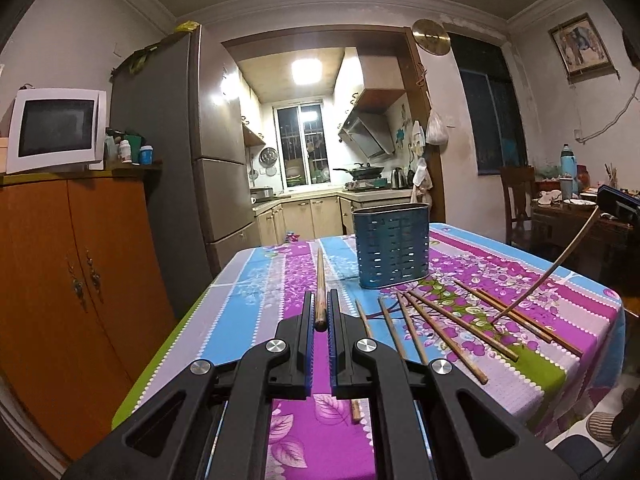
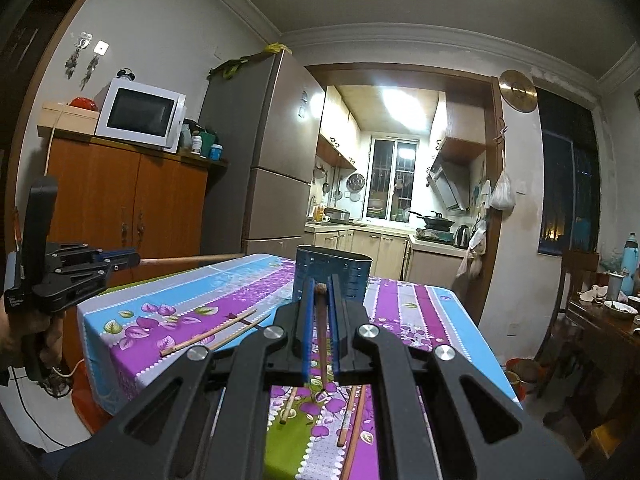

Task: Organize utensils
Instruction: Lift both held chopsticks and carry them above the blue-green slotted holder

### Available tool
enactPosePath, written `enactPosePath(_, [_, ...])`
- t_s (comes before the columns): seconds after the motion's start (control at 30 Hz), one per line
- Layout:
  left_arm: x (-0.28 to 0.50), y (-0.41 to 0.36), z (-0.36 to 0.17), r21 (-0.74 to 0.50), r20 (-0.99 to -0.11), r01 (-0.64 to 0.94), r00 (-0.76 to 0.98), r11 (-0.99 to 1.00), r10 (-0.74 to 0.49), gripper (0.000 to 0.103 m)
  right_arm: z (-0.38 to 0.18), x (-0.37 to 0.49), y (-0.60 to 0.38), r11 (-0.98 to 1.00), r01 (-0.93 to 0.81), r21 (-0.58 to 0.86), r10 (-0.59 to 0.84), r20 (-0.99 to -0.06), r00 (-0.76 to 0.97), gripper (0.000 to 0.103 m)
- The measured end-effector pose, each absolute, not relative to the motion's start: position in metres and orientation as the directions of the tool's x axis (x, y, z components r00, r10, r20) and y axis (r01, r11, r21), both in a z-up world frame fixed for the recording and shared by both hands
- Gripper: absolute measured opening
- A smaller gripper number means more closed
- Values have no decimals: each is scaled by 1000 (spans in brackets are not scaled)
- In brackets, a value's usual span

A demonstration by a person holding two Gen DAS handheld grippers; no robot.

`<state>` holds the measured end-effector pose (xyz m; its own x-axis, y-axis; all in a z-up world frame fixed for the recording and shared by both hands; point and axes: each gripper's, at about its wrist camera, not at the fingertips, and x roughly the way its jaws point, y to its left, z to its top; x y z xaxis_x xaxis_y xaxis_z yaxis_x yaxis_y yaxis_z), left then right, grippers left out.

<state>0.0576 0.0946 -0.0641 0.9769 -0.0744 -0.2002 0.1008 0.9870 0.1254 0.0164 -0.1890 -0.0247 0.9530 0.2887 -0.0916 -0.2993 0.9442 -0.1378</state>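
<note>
Your left gripper (image 1: 320, 312) is clenched on one wooden chopstick (image 1: 320, 280) that points forward, out over the flowered tablecloth (image 1: 260, 280). Only its front length shows in the left wrist view; the part between the blue pads is hidden by the jaws. In the right wrist view this same gripper (image 2: 134, 259) shows at the left edge, above the table's near corner, with the chopstick (image 2: 192, 259) sticking out level to the right. The hand (image 2: 36, 332) that holds it is mostly cut off by the frame.

Your right gripper (image 2: 320, 292) is also clenched on a chopstick (image 2: 321, 332), held steeply, butt end up between the pads. Its lower tip hangs just above the cloth. In the left wrist view only a dark corner of this gripper (image 1: 618, 204) shows at the right edge, and the chopstick (image 1: 552, 268) curves down from it towards the table, bent by the lens.

The blue slotted holder (image 1: 391, 246) stands upright on the cloth beyond both grippers. You cannot see what is inside it.

The loose chopsticks (image 1: 440, 324) lie fanned on the cloth in front of the holder. Several run under the gripper frames, so an exact count is hard to make.
</note>
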Motion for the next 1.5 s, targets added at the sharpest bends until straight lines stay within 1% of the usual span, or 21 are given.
enactPosePath(0.17, [59, 98, -58, 126, -182, 88, 981, 988, -64, 7, -22, 20, -185, 940, -305, -153, 294, -91, 951, 5])
enactPosePath(0.3, [61, 100, -47, 131, -150, 85, 987, 988, -65, 7, -15, 29, -186, 937, -313, -153, 302, -91, 949, 5])
enactPosePath(0.43, [69, 99, -25, 154, -111, 95, 991, 983, -78, 7, -1, 46, -191, 935, -328, -131, 317, -102, 943, 5])
enactPosePath(0.53, [78, 101, 2, 158, -92, 125, 989, 979, -111, 7, 13, 57, -195, 931, -345, -122, 333, -109, 936, 5])
enactPosePath(0.63, [92, 101, 29, 149, -103, 166, 983, 975, -151, 7, 31, 68, -197, 925, -365, -109, 353, -115, 928, 5])
enactPosePath(0.77, [116, 98, 61, 124, -160, 231, 965, 965, -210, 7, 51, 84, -200, 918, -389, -73, 377, -134, 916, 5])
enactPosePath(0.8, [119, 97, 66, 122, -161, 236, 963, 964, -215, 7, 59, 89, -201, 918, -391, -74, 378, -138, 915, 5])
enactPosePath(1.0, [160, 89, 107, 57, -237, 310, 928, 949, -288, 7, 99, 132, -203, 913, -407, -29, 393, -203, 897, 5])
enactPosePath(1.17, [199, 82, 145, -5, -260, 338, 908, 941, -328, 7, 136, 172, -206, 914, -405, 8, 396, -230, 889, 5])
enactPosePath(1.33, [239, 68, 178, -8, -264, 327, 911, 945, -318, 7, 168, 221, -203, 920, -390, 18, 381, -260, 887, 5])
enactPosePath(1.5, [275, 58, 201, -29, -262, 313, 914, 949, -310, 7, 186, 260, -199, 930, -369, 3, 356, -269, 895, 5])
